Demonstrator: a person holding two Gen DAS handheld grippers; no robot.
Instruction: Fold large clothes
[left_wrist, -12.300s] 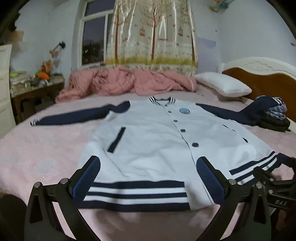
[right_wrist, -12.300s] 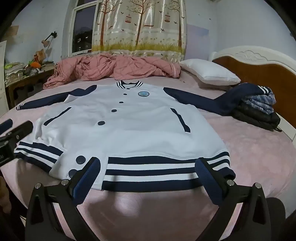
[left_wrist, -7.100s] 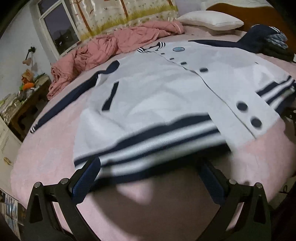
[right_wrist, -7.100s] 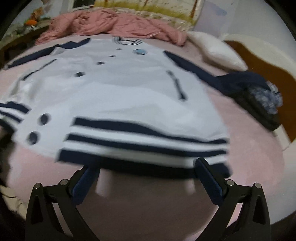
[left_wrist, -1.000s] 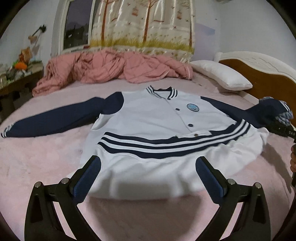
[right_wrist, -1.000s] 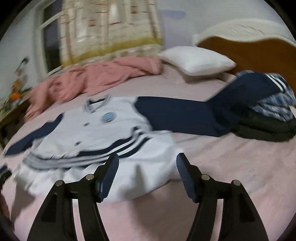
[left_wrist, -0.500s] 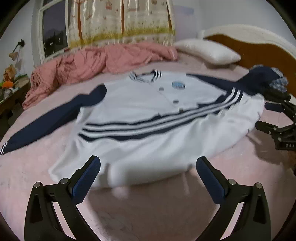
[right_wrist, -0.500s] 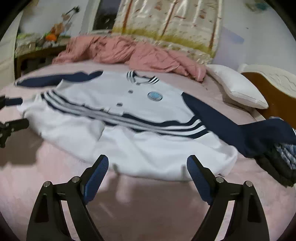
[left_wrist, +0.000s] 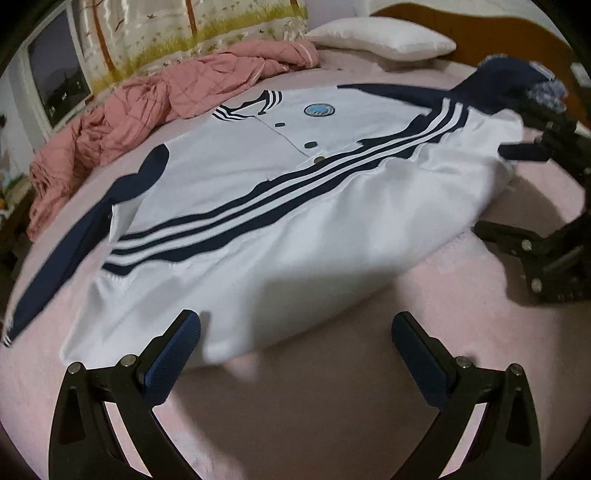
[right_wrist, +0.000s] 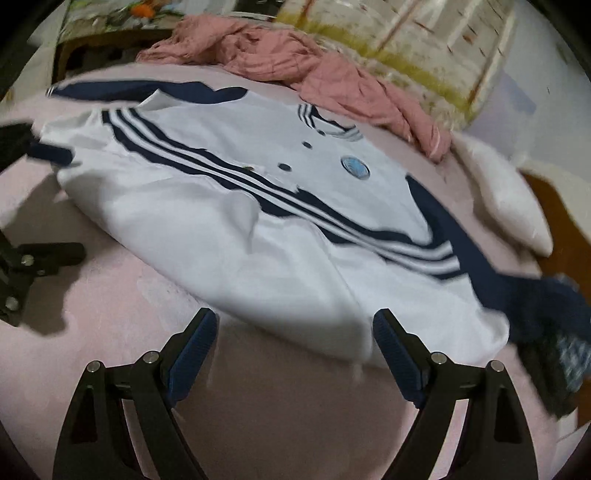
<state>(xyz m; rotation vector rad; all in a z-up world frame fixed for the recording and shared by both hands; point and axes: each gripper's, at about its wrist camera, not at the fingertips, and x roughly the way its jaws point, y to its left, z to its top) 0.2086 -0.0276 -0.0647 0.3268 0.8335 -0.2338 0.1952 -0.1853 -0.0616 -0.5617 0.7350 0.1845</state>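
A white varsity jacket (left_wrist: 280, 206) with navy sleeves lies on the pink bed (left_wrist: 332, 387). Its lower half is folded up, so the striped hem (left_wrist: 258, 195) crosses the chest below the blue badge (left_wrist: 319, 109). My left gripper (left_wrist: 295, 325) is open just in front of the folded edge, with nothing between its fingers. My right gripper (right_wrist: 295, 325) is open too and empty, near the fold's other end on the jacket (right_wrist: 280, 236). Each gripper shows in the other's view: the right gripper (left_wrist: 509, 192) and the left gripper (right_wrist: 59, 203). One navy sleeve (left_wrist: 66, 251) stretches out to the left.
The other sleeve (right_wrist: 480, 258) runs onto a pile of dark clothes (left_wrist: 546, 88) at the bed's right side. A crumpled pink quilt (left_wrist: 166, 92) and a white pillow (left_wrist: 384, 40) lie behind the jacket. A wooden headboard (left_wrist: 480, 37) stands beyond them, with a window (left_wrist: 55, 77) and curtain at the back.
Both grippers have rolled and come down closer to the jacket's folded front edge. The right gripper's jaws stand wider than a second ago. The jacket lies as it did.
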